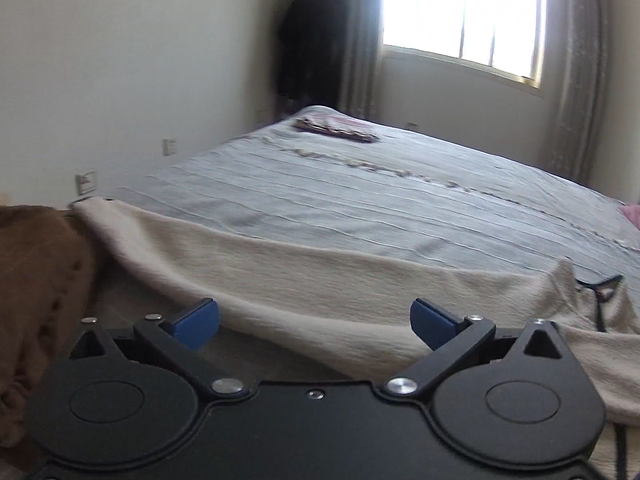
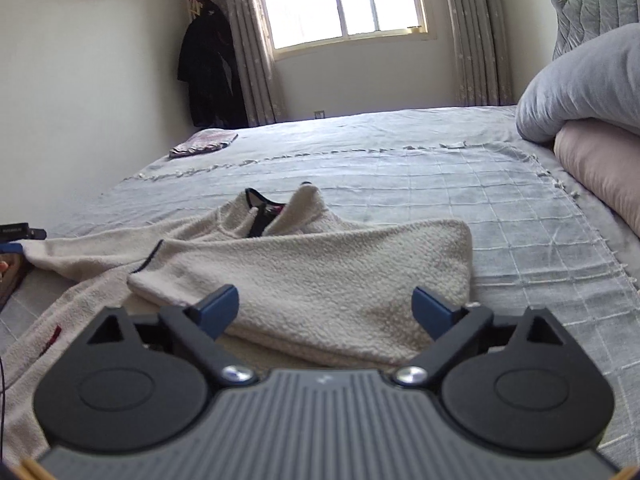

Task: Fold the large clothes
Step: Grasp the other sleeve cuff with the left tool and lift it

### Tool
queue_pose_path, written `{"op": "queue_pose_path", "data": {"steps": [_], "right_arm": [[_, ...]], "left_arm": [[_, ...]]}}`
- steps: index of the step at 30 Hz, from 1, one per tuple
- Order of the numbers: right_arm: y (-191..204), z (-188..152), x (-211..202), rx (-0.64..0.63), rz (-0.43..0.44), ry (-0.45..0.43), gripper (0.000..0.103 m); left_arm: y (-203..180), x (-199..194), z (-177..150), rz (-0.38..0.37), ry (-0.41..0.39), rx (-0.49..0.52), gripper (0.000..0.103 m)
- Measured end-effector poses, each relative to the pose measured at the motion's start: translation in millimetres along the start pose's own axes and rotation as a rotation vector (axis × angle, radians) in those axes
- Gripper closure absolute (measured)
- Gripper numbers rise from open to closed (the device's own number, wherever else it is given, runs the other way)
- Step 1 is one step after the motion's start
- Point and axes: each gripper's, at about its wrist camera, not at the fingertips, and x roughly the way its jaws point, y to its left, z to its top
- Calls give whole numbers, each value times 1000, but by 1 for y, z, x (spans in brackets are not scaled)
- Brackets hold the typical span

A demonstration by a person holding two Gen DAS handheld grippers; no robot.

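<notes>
A cream fleece jacket (image 2: 320,264) with a dark-lined collar lies on the grey-blue bedspread (image 2: 400,152). One sleeve is folded across its body. In the left wrist view the same cream jacket (image 1: 320,276) stretches across the near edge of the bed. My left gripper (image 1: 314,322) is open and empty, its blue fingertips (image 1: 198,322) just above the fleece. My right gripper (image 2: 325,312) is open and empty, low over the folded sleeve. The other gripper shows at the far left of the right wrist view (image 2: 16,236).
A brown blanket (image 1: 36,288) lies at the left. A folded patterned cloth (image 2: 202,142) sits at the bed's far corner. Grey and pink pillows (image 2: 592,120) are stacked at the right. A dark coat (image 2: 210,68) hangs by the curtain. A wall runs along the left.
</notes>
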Motion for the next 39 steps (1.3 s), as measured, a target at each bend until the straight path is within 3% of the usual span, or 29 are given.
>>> {"op": "queue_pose_path", "data": {"steps": [5,11,15,21,25,29,34,39], "right_arm": [[33,15,6,-51,15,18,4],[66,24,20,-105,20,40,3],[82,23,31,-132,9,65,3],[92,13,43,-157,-25,119,3],[88,6,49,-143,-48,145,3],[79,0,52,-104,-51,150,3],[67,0,53,-45,-48,124,3],[59,4,52,-15,-34,96,3]], "left_arm": [[79,27,10,93,-18,-106,0],[128,74,18,24,30,-334,3],[140,109,21,44,69,-436,11],[153,147,22,93,87,-517,42],[160,153,23,142,72,-559,86],[138,119,46,73,-126,-479,89],[79,55,95,-133,-351,-376,89],[-9,-2,132,-360,-453,-240,90]]}}
